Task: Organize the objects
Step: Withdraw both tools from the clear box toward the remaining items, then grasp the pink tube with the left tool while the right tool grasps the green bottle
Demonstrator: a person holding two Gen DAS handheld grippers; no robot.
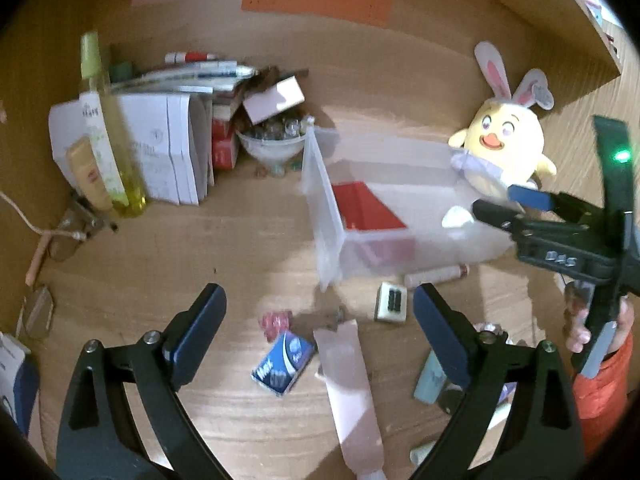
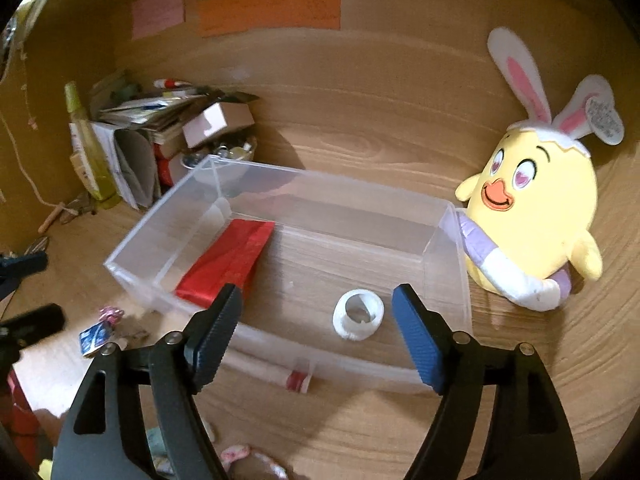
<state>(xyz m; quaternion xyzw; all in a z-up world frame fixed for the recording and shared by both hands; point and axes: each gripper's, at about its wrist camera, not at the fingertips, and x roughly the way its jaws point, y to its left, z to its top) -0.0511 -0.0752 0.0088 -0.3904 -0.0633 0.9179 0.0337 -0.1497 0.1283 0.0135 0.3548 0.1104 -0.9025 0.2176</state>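
both jaws spread wide, holding nothing: left gripper [image 1: 320,316] above blue card box [image 1: 282,364], right gripper [image 2: 316,312] above clear bin [image 2: 132,246]. risk: nudging white tape roll [image 2: 359,314] or clipping the thin wall.

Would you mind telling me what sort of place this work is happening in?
Probably a home desk nook: wooden panels carry sticky notes, booklets and pens pile up in the corner, and a plush chick sits beside the clear bin.

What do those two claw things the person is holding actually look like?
Each is a black plastic frame that splits into two curved prongs, joined with small silver screws. The left gripper and right gripper have dark blue ribbed pads on their fingers. Seen from the left wrist view, the right one shows a green light, white lettering, and the holder's orange-red sleeve.
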